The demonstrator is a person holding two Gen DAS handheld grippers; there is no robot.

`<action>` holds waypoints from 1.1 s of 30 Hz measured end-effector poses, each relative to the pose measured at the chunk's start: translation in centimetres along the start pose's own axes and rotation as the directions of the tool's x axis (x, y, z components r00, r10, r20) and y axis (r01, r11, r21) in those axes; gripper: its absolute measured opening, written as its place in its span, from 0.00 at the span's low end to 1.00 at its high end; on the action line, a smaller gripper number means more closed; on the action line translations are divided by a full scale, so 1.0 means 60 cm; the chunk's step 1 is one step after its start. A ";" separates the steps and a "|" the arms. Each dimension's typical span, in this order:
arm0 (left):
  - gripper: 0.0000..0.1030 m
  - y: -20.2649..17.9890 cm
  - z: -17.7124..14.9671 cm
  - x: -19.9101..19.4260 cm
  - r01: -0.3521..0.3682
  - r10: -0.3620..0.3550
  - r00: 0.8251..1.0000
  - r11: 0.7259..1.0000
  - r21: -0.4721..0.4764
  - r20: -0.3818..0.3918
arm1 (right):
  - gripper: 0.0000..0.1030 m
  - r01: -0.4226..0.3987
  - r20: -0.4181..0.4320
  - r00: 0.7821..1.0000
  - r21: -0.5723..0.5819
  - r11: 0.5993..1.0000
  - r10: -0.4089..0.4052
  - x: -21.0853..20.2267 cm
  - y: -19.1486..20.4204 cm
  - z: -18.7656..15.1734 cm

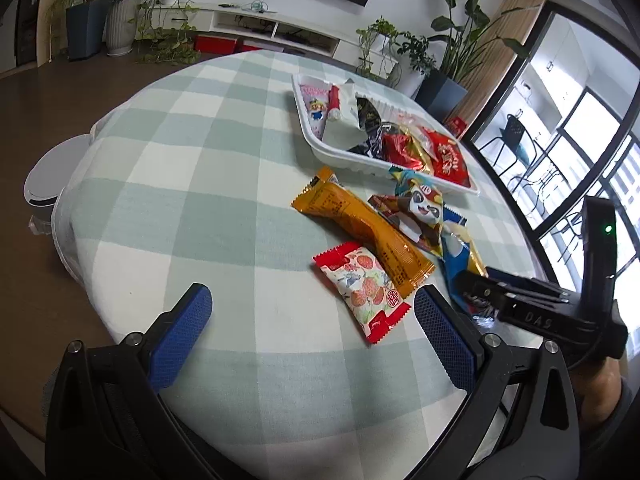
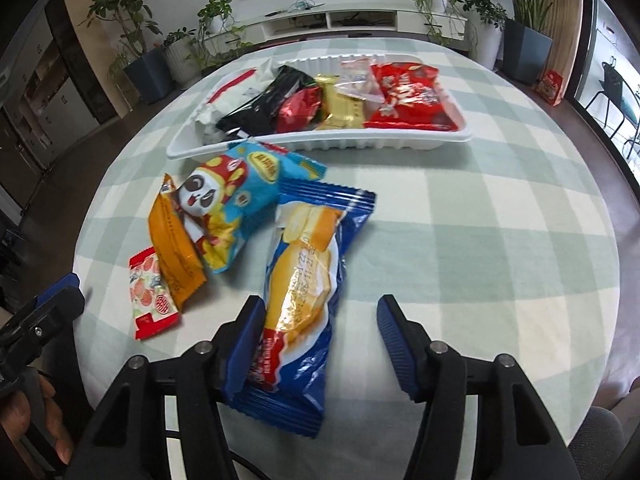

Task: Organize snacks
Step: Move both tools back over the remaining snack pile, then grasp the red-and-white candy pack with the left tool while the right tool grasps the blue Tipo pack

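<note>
blue cake packet (image 2: 304,280) sits low centre between my right gripper (image 2: 316,344) pads, half-open, left pad touching, not clamped; tray (image 2: 320,146) waits above.

Left wrist view: low over the near edge of the checked tablecloth (image 1: 224,184), tilted down and forward. Its own fingers (image 1: 188,332) fill the lower frame. White tray (image 1: 340,152) sits upper centre-right; loose packets mid-right; TV wall along the top.

Right wrist view: closer in, steeper tilt. Blue-and-yellow packet (image 2: 304,280) runs down into the lower centre between its fingers (image 2: 396,340). Tray (image 2: 320,142) lies across the upper centre.

Shared: tray, panda packet (image 1: 420,212) (image 2: 224,208), orange packet (image 1: 360,228) (image 2: 172,244), strawberry packet (image 1: 360,288) (image 2: 150,296), TV wall. Each view catches the other gripper at its edge: right gripper (image 1: 520,300) at lower right, left gripper (image 2: 44,312) at lower left.
</note>
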State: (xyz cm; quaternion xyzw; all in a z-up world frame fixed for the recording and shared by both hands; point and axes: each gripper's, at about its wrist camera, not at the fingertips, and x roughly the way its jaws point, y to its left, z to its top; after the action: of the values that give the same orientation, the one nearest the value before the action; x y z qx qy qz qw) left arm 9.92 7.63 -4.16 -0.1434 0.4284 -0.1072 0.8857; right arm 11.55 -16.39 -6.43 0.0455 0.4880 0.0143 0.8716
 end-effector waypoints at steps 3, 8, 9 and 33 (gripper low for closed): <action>1.00 -0.011 0.001 0.014 -0.024 0.024 0.999 0.999 0.022 -0.030 | 0.59 0.003 0.014 1.000 -0.030 1.000 -0.003 0.001 0.009 0.006; 1.00 -0.047 0.010 0.044 -0.080 0.086 0.994 0.992 0.101 -0.064 | 0.59 0.033 0.008 0.999 -0.090 0.995 -0.032 0.026 0.028 0.009; 0.99 -0.049 0.012 0.052 -0.083 0.091 0.993 0.991 0.101 -0.075 | 0.58 0.045 0.021 0.999 -0.105 0.994 -0.043 0.026 0.030 0.007; 0.97 -0.031 0.029 0.073 -0.254 0.268 0.961 0.952 0.172 -0.069 | 0.56 0.039 0.042 0.999 -0.129 0.991 -0.034 0.013 0.019 -0.014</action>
State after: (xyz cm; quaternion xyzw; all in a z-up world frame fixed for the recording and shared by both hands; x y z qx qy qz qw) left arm 13.86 4.81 -5.66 -0.0079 0.4735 -0.0300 0.8803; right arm 11.27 -15.15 -7.41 -0.0198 0.4692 0.0289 0.8824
